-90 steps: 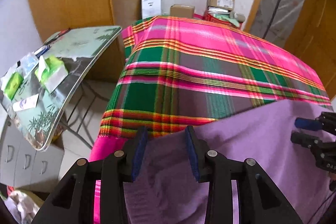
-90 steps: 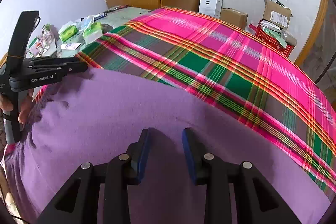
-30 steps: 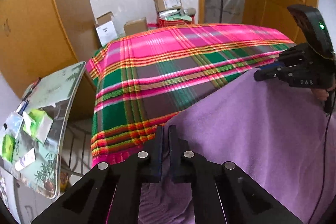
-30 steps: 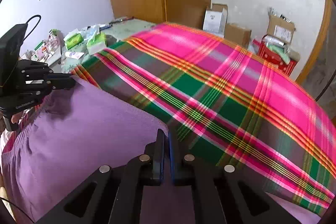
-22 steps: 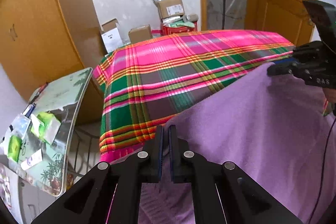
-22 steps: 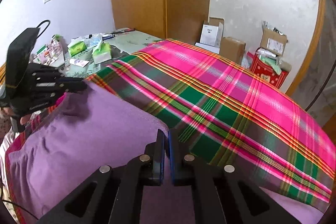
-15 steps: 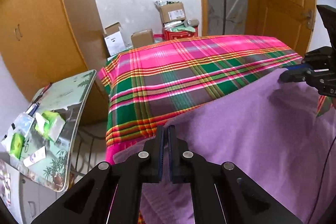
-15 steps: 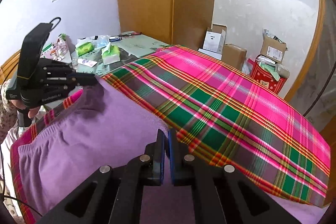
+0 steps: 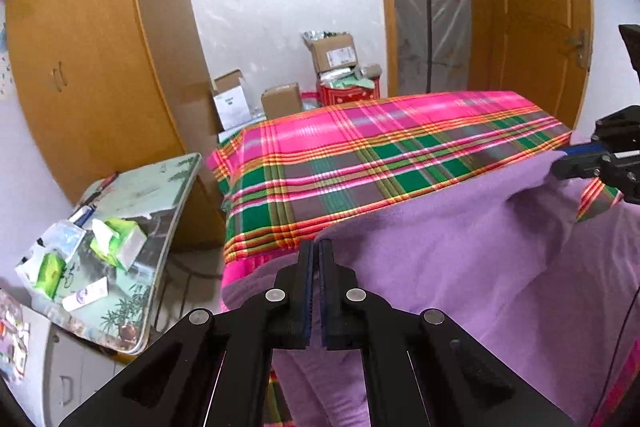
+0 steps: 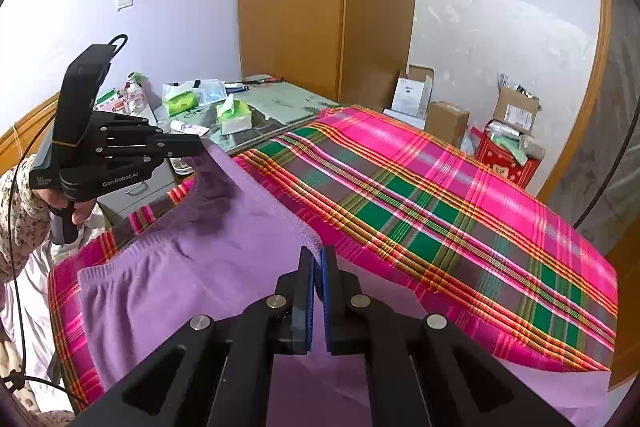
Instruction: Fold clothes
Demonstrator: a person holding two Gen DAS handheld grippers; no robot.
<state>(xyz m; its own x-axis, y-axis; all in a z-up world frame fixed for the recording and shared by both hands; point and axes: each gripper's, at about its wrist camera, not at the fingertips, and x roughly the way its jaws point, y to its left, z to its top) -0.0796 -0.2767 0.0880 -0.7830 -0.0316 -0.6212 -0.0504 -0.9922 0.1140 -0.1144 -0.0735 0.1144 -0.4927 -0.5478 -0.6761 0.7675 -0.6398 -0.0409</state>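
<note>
Purple garment (image 10: pixel 208 267): 1 edge is pinched by left tongs (image 9: pixel 314 259) and right tongs (image 10: pixel 317 263), both clamped, raised above plaid bed (image 10: pixel 460 211). No fold is completed.

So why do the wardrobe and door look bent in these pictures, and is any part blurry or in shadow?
Fisheye lenses: in the left wrist view the wardrobe and door bow outward, with dark corners in both views. The right wrist view is sharp and evenly daylit; the purple garment shows a soft shadow under the left gripper. No strong glare.
</note>
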